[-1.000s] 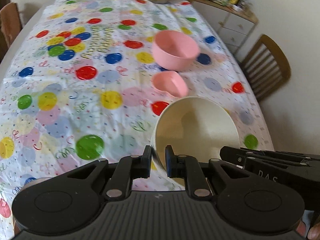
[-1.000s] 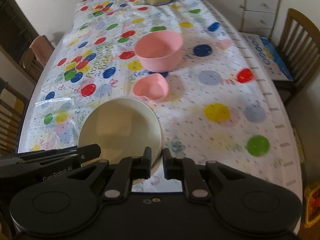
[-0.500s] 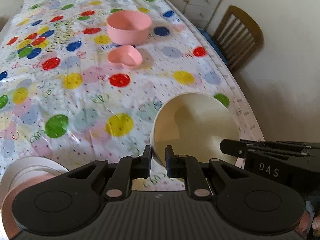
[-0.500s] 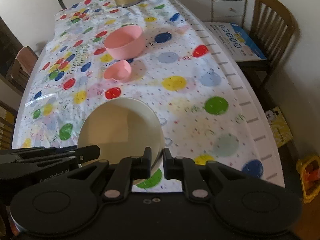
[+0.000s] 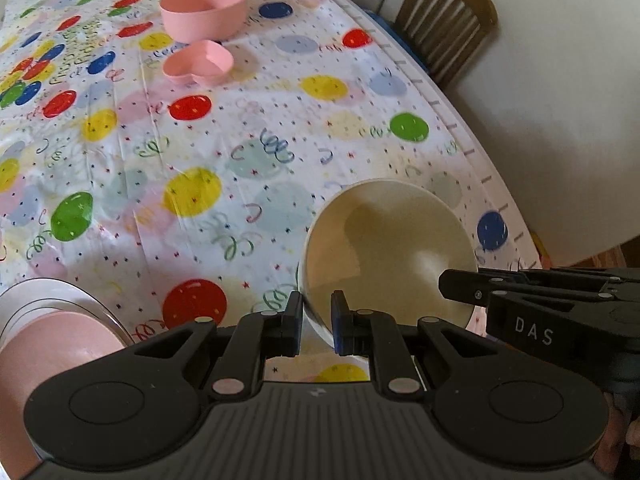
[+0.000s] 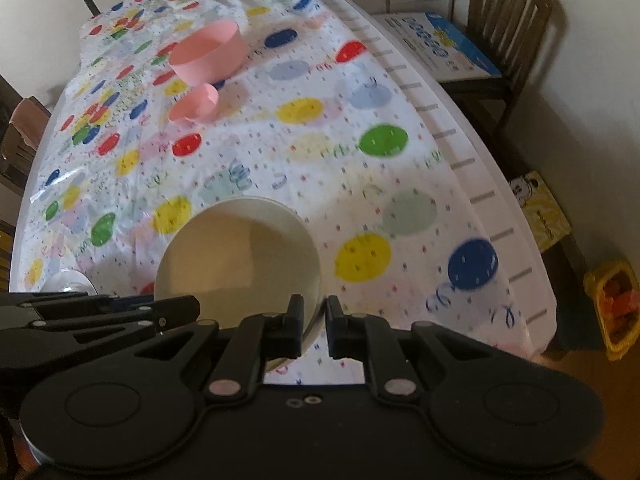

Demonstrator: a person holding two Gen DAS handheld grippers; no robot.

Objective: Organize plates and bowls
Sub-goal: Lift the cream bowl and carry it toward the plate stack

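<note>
far left, low in the left wrist view, we see a pink plate [image 5: 52,344] resting on a white plate [image 5: 60,292], both cut off by the frame edge. further along, our left gripper [image 5: 316,322] pinches the near-left rim of the cream bowl [image 5: 384,252]; one finger is inside the rim, one outside. the bowl is tilted, held above the spotted tablecloth [image 5: 240,140]. our right gripper [image 6: 314,326] pinches the bowl's [image 6: 240,256] near-right rim the same way. well beyond, a small pink heart dish [image 5: 198,63] sits just in front of a large pink bowl [image 5: 204,6]. a wooden chair [image 5: 444,12] stands at far right.
</note>
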